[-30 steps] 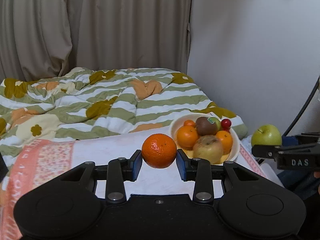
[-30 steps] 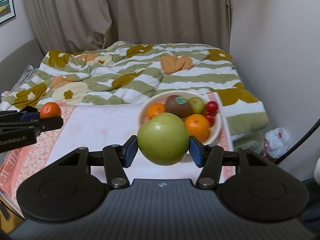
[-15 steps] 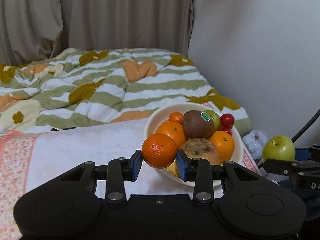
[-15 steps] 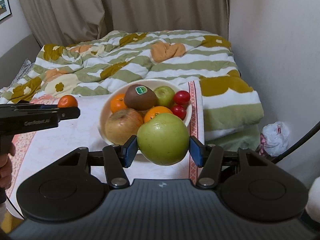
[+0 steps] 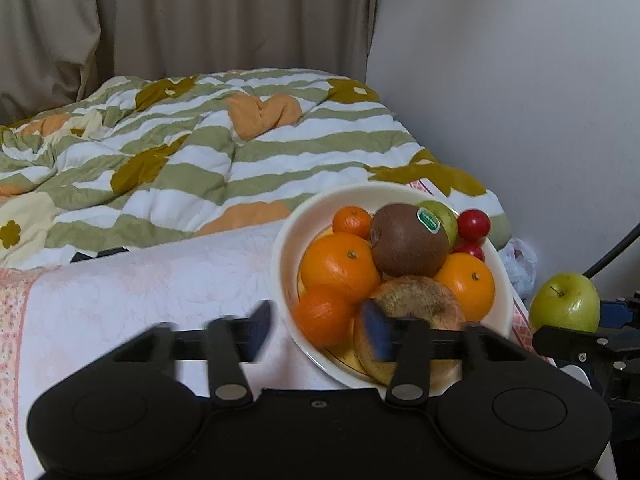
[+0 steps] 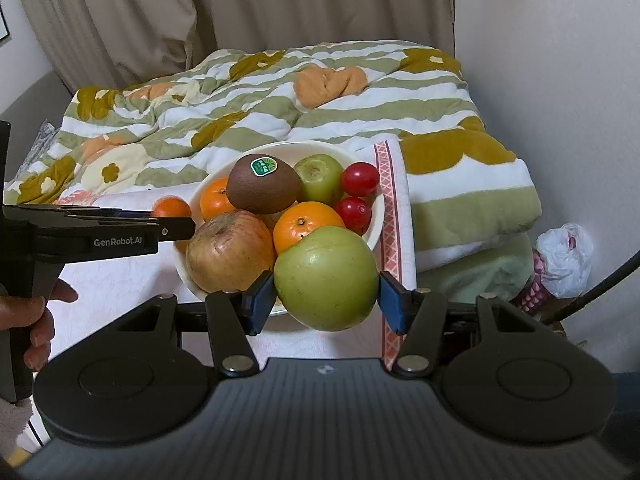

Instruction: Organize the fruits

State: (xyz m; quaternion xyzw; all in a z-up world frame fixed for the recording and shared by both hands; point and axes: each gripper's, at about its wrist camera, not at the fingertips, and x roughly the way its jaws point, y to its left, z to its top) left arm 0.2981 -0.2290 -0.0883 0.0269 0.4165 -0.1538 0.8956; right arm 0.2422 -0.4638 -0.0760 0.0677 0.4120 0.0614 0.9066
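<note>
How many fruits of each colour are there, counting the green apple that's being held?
Orange fruits: 4
Green fruits, with the held green apple: 2
Red fruits: 2
Brown fruits: 2
Total: 10

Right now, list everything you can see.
bowl: one, white, on cloth
oranges: four, orange, three in bowl, fourth at its rim
kiwi: one, brown, atop pile
brown apple: one, brown, bowl front
small green fruit: one, green, bowl back
cherry tomatoes: two, red, bowl back
green apple: one, green, in right gripper
quilt: one, green-striped, behind
left gripper: one, black, fingers just opened, fourth orange between, unpressed
right gripper: one, black, shut on green apple
</note>
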